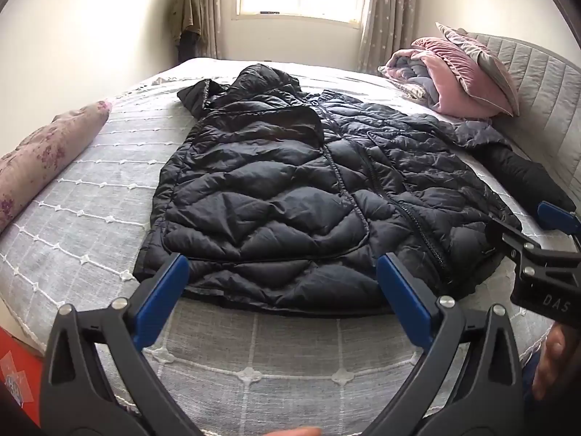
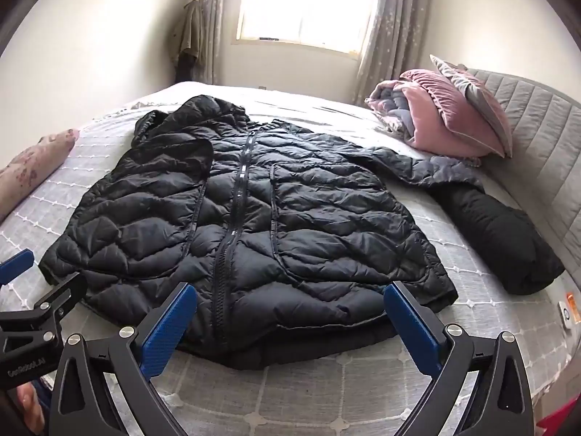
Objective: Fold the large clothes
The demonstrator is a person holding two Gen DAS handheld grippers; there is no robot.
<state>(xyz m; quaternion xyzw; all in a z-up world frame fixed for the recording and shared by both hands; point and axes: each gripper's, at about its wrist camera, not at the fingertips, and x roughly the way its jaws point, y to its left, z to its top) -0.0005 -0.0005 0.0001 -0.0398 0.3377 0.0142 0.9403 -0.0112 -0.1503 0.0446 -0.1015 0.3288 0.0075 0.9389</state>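
A black quilted hooded jacket (image 1: 297, 200) lies front-up on the bed, zipped, hood at the far end, hem toward me. Its left sleeve is folded over the chest; its right sleeve (image 2: 428, 174) stretches out toward the pillows. It also shows in the right wrist view (image 2: 254, 232). My left gripper (image 1: 283, 290) is open and empty, hovering just above the hem's left part. My right gripper (image 2: 290, 316) is open and empty over the hem's right part. The right gripper also shows at the right edge of the left wrist view (image 1: 544, 247).
The bed (image 1: 90, 189) has a grey grid-stitched cover. A black folded garment (image 2: 501, 239) lies right of the jacket. Pink and grey pillows and a folded quilt (image 2: 443, 109) sit by the padded headboard (image 2: 544, 138). A floral pillow (image 1: 40, 156) lies at the left.
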